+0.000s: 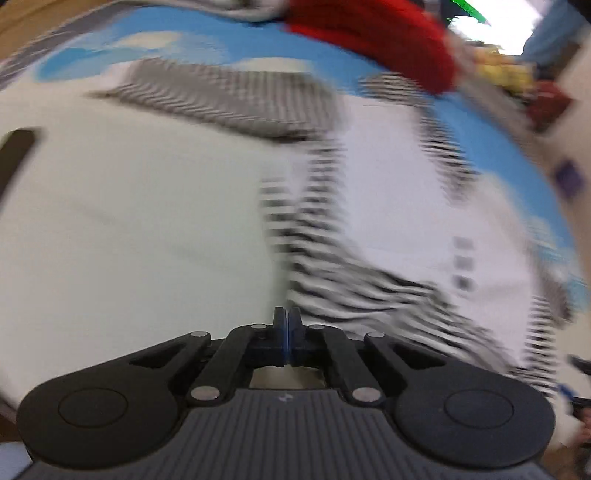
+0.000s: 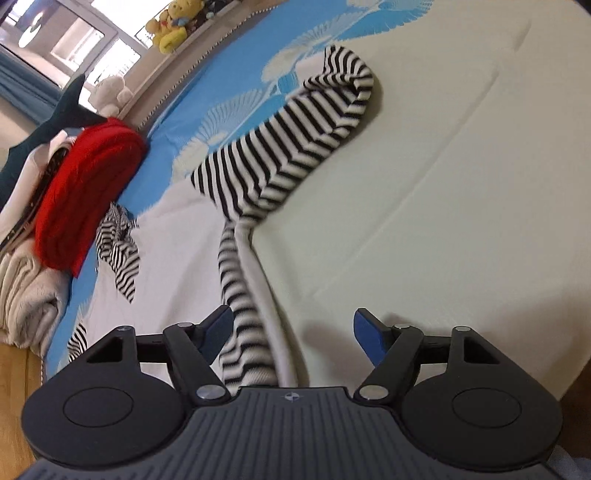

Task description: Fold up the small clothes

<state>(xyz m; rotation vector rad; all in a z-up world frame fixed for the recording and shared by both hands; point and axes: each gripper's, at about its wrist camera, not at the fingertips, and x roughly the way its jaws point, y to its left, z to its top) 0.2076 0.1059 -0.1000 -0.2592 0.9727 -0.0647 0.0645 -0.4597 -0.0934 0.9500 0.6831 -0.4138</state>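
A white garment with black-and-white striped parts lies spread on the bed. In the right wrist view its striped sleeve (image 2: 280,147) runs up and away, bunched at the far end. A narrow striped band (image 2: 243,314) comes down between the fingers of my right gripper (image 2: 293,334), close to the left pad (image 2: 218,332). That gripper is open and its pads do not press on the band. The left wrist view is blurred. My left gripper (image 1: 287,319) is shut, pads together, at the edge of the striped cloth (image 1: 332,280); no fabric shows between them.
A red knit piece (image 2: 85,192) lies on a pile with beige folded cloth (image 2: 26,295) at the left bed edge. Plush toys (image 2: 173,26) line the far side. The blue patterned sheet (image 2: 229,74) and a pale cream sheet (image 2: 461,184) cover the bed. Wood floor (image 2: 14,387) lies lower left.
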